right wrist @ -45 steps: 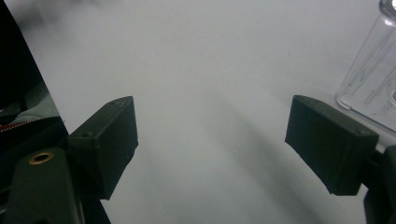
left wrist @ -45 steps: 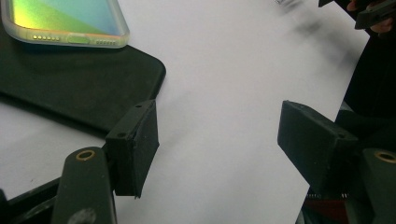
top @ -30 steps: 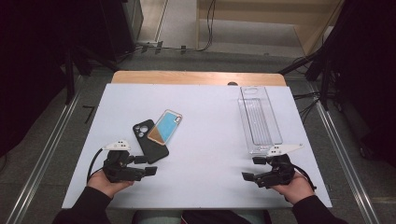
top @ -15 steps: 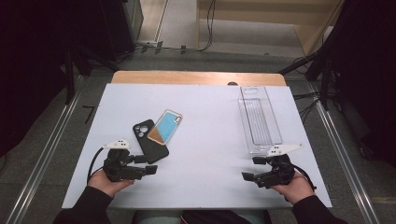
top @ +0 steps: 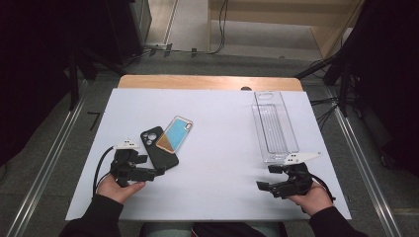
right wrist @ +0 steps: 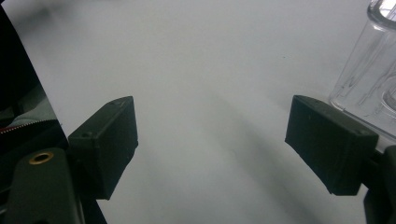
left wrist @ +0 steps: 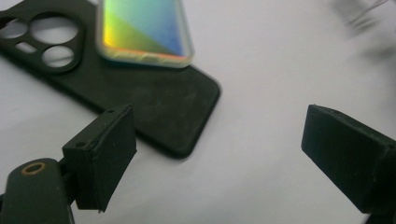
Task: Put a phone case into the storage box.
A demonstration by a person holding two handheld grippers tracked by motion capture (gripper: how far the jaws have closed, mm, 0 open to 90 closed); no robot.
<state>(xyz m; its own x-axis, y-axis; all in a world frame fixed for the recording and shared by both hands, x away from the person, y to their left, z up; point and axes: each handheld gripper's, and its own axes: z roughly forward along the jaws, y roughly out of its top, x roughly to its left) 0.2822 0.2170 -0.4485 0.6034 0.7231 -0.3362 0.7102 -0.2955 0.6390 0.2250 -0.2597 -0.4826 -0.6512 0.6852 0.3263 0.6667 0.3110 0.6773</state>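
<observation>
Little shifted since the earlier high view: both hands kept their places and the two phone cases lay as before, apart from the left gripper [top: 157, 171], whose jaws had just been opening and stood wide with nothing between them. Taken from the black phone case [top: 159, 147] as landmark: left gripper just beside its near corner, not touching, jaws aimed at that corner; iridescent phone case [top: 174, 135] lying across its far edge, overlapping and resting partly on top; clear plastic tray [top: 274, 126] well apart to the right; right gripper [top: 263, 186] well apart on the same side, just short of the tray's near end, jaws spread wide and empty over bare white table [top: 222, 123]. Likely trouble from here, as a judgement: closing on the black case's thin, flat edge could let the pads skid off; lifting or dragging it could tip or carry the iridescent case along, since that one rests on it.
</observation>
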